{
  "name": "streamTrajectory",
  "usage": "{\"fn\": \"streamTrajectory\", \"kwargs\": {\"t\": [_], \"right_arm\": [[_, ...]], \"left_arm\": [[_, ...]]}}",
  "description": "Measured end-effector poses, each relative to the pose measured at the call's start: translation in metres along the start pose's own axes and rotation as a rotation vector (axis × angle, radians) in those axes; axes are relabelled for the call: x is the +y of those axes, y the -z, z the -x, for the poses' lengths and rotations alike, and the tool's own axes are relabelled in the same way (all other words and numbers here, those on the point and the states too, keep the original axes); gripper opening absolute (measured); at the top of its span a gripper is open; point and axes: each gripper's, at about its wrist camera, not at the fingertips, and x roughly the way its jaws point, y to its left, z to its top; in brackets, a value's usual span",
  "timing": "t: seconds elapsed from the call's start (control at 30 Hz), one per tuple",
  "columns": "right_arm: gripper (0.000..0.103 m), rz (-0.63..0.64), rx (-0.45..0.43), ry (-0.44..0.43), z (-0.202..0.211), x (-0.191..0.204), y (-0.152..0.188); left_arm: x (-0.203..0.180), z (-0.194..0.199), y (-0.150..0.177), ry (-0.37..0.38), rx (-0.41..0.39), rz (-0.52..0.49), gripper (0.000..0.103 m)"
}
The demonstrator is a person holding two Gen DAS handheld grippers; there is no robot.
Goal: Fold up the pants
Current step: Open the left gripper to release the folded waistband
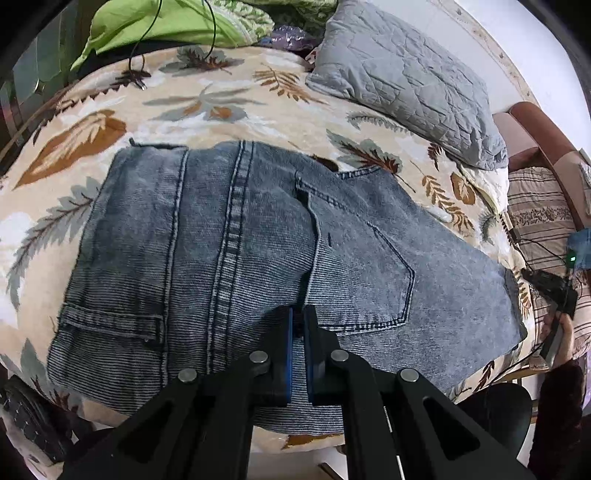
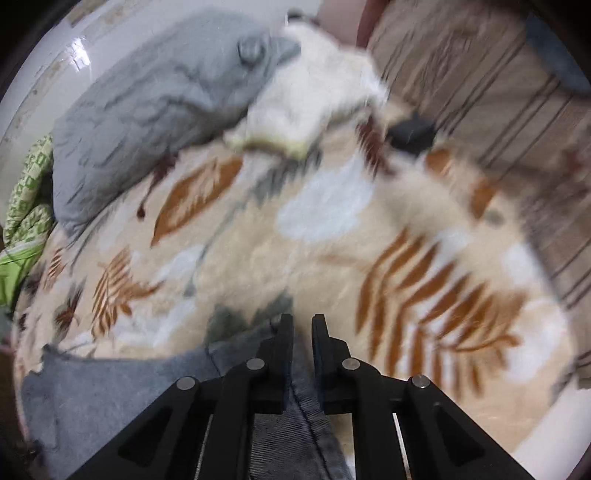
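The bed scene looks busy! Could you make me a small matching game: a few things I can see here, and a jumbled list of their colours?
Things:
1. jeans
2. pillow
3. blanket
4. crumpled cloth

Colours:
A. bright green
B. beige with brown and grey leaves
C. faded blue denim
D. plain grey, quilted

Pairs: 1-C, 2-D, 3-B, 4-A
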Motion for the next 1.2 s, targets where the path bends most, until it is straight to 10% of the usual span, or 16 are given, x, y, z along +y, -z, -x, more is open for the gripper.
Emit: {"fn": "streamTrajectory", "kwargs": {"t": [0.13, 0.43, 0.57, 0.87, 1.2], "right_arm": [[0.012, 0.046, -0.096, -0.073, 0.035, 0.035, 0.005], [0.012, 0.275, 0.132, -0.433, 0.009, 0.202, 0.086], [0.012, 0.326, 0.185, -0.460, -0.014, 0.242, 0.116], [0.013, 0.361, 0.096, -0.418, -0.014, 0.248, 0.122], [0.013, 0.425, 0.107, -0.558, 0.022, 0.257, 0.153]], "left_arm": [[-0.005, 0.008, -0.001, -0.006, -0.058, -0.036, 0.008], [0.021, -0.005, -0.002, -0.055, -0.016, 0.056, 0.018], [0.032, -0.006, 0.002, -0.006, -0.023, 0.073, 0.018], [0.019, 0.006, 0.010, -0.057, -0.063, 0.057, 0.020], [-0.031, 0.007, 0.012, -0.129, -0.108, -0.086, 0.063]]}}
